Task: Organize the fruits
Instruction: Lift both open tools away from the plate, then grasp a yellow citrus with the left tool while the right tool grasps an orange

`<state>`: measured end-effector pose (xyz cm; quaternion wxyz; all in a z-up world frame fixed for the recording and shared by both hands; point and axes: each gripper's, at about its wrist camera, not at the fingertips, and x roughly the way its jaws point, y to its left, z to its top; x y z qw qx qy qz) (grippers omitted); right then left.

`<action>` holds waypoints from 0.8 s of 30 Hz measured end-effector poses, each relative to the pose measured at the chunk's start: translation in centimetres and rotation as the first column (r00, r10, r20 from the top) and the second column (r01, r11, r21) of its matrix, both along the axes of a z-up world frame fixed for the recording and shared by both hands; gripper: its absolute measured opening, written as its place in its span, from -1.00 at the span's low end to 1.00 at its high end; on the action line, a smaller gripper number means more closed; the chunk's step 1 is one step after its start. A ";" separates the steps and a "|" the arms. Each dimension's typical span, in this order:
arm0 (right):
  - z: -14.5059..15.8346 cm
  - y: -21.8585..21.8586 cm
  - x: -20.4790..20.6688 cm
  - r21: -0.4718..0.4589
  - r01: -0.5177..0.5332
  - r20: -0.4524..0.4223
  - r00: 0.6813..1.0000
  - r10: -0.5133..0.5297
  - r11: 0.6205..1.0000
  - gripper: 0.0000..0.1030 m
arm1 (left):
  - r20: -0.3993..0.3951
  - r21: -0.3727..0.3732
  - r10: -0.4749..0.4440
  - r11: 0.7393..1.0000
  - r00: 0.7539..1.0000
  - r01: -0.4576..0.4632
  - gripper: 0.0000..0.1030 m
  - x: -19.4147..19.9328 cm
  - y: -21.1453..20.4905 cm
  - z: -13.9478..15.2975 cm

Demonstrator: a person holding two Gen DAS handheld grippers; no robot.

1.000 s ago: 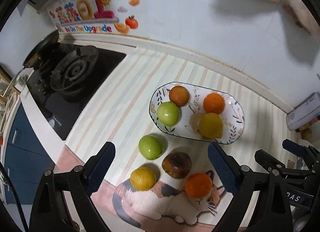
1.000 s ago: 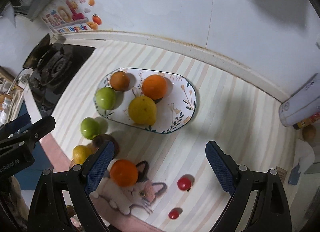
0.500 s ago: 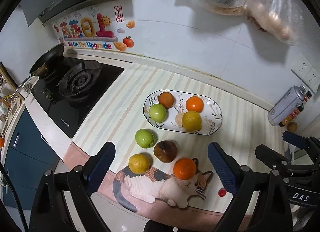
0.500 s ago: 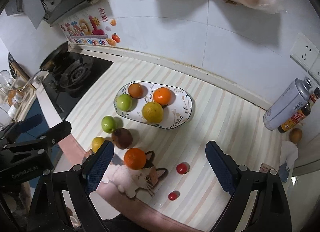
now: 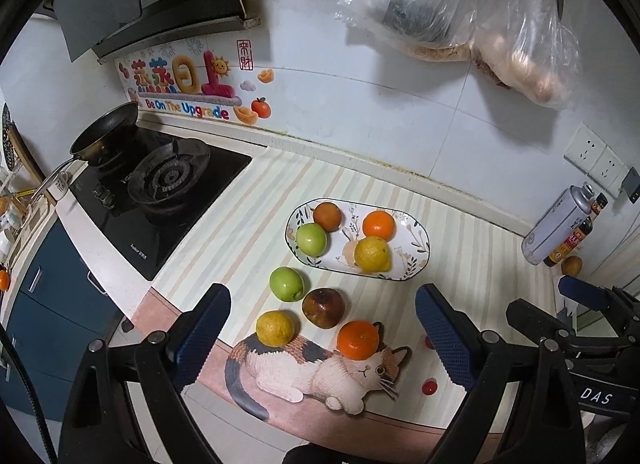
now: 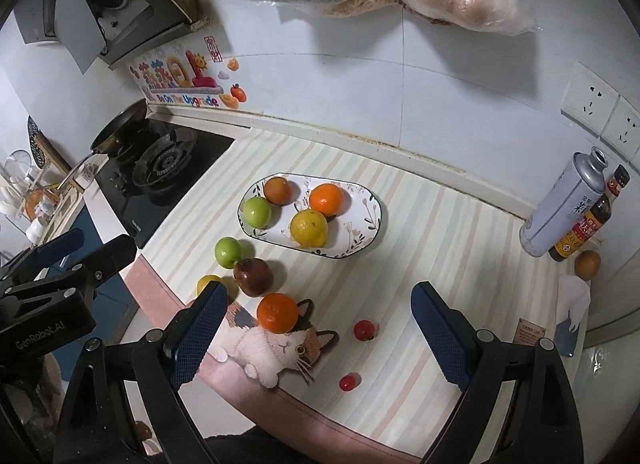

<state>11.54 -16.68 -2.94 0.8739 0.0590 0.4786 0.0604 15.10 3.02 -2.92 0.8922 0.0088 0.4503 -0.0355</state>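
Note:
An oval floral plate (image 5: 416, 260) (image 6: 368, 224) on the striped counter mat holds a brown fruit, a green apple, an orange and a yellow lemon. In front of it lie a green apple (image 5: 286, 284) (image 6: 228, 252), a dark brown fruit (image 5: 323, 308) (image 6: 253, 277), a yellow citrus (image 5: 275, 328) (image 6: 208, 283) and an orange (image 5: 358, 340) (image 6: 277, 313). Two small red fruits (image 6: 364, 330) (image 6: 348, 382) lie to the right. My left gripper (image 5: 322, 332) and right gripper (image 6: 316, 332) are open and empty, high above the counter's front edge.
A gas hob (image 5: 168, 184) with a pan (image 5: 104, 140) is at the left. A spray can (image 6: 560, 208), a sauce bottle (image 6: 586, 224) and a brown fruit (image 6: 587, 264) stand at the right. Plastic bags (image 5: 460, 12) hang on the wall above.
Both grippers have pulled back and up from the counter, so the fruits look smaller and more of the wall, bags and hob shows. No fruit has moved.

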 end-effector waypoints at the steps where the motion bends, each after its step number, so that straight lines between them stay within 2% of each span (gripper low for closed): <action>1: 0.1 0.0 0.0 0.001 -0.002 0.002 1.000 0.002 1.000 0.85 | 0.002 0.000 0.001 1.000 1.000 -0.001 0.84 0.0 0.0 0.0; 9: -0.4 -0.4 0.2 0.039 0.001 0.005 1.000 -0.001 0.999 0.85 | -0.009 0.000 0.018 1.000 1.000 -0.018 0.84 0.2 0.1 -0.3; 15: -3.0 -0.1 1.9 0.066 -0.005 -0.051 0.999 0.009 0.998 0.85 | -0.047 0.038 0.073 0.997 0.996 -0.071 0.85 1.6 1.0 -2.3; 17: -5.3 0.5 3.0 0.074 -0.017 -0.099 0.995 0.024 0.997 0.85 | -0.063 0.072 0.099 0.993 0.993 -0.095 0.95 2.3 1.7 -3.5; 19: -8.3 1.4 4.2 0.095 -0.030 -0.164 0.985 0.046 0.995 0.85 | -0.094 0.112 0.137 0.986 0.986 -0.126 0.95 3.3 2.7 -5.3; 24: -17.3 4.9 7.4 0.149 -0.059 -0.340 0.934 0.107 0.987 0.84 | -0.189 0.167 0.208 0.970 0.960 -0.177 0.95 5.0 5.5 -10.1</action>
